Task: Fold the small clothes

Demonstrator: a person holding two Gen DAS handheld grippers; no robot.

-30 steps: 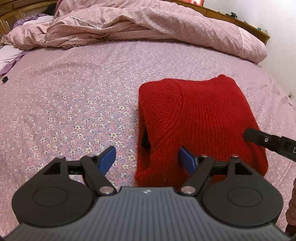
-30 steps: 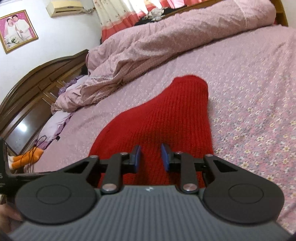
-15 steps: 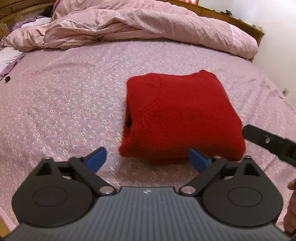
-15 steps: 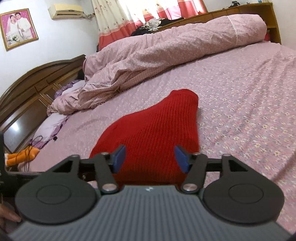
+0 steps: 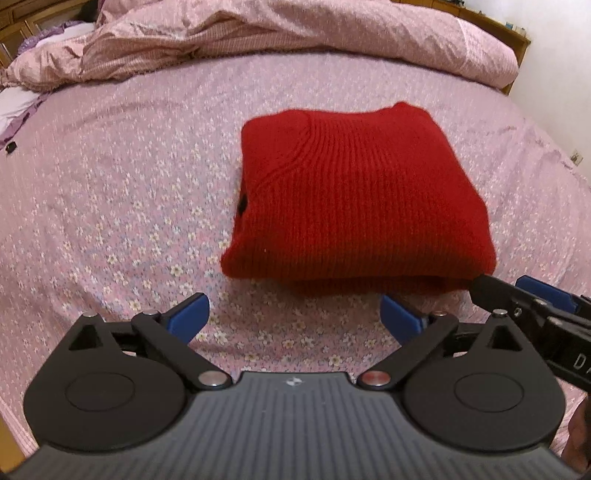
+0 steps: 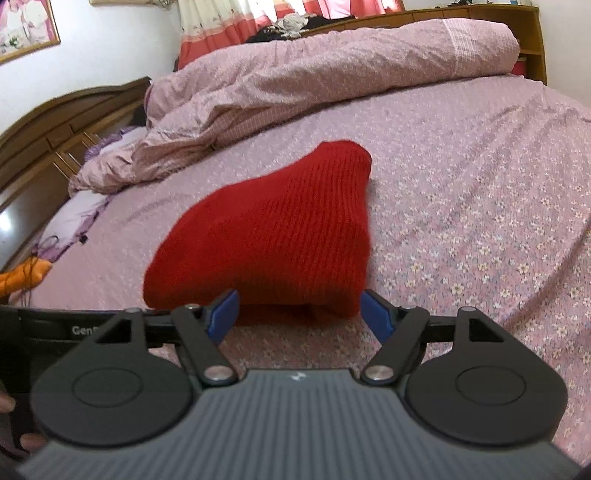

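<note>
Bed [image 5: 110, 177]: a floral pink sheet is covering it, filling most of both wrist views and carrying everything else.
Duvet [image 5: 295, 33]: a rumpled pink heap is lying across the far side of the bed at 12 o'clock in the left wrist view, and running from 10 to 1 o'clock in the right wrist view [image 6: 314, 70].
Headboard [image 6: 48, 129]: dark wood is showing at 9 to 10 o'clock in the right wrist view, beyond the duvet.
Red sweater [image 5: 351, 199]: it is lying folded into a thick rectangular bundle on the sheet, slightly toward 1 o'clock of centre in the left wrist view; in the right wrist view [image 6: 280, 236] it is sitting dead centre, its near edge just ahead of the fingers.
Left gripper [image 5: 293, 314]: its blue fingers [image 5: 188, 314] are standing wide apart and holding nothing, hovering over bare sheet just short of the sweater's near edge.
Right gripper [image 6: 299, 310]: its blue fingers [image 6: 373, 314] are spread wide and gripping nothing, flanking the sweater's near corner; whether they are touching the knit I cannot tell. It is also poking into the left wrist view at 4 o'clock [image 5: 517, 299].
</note>
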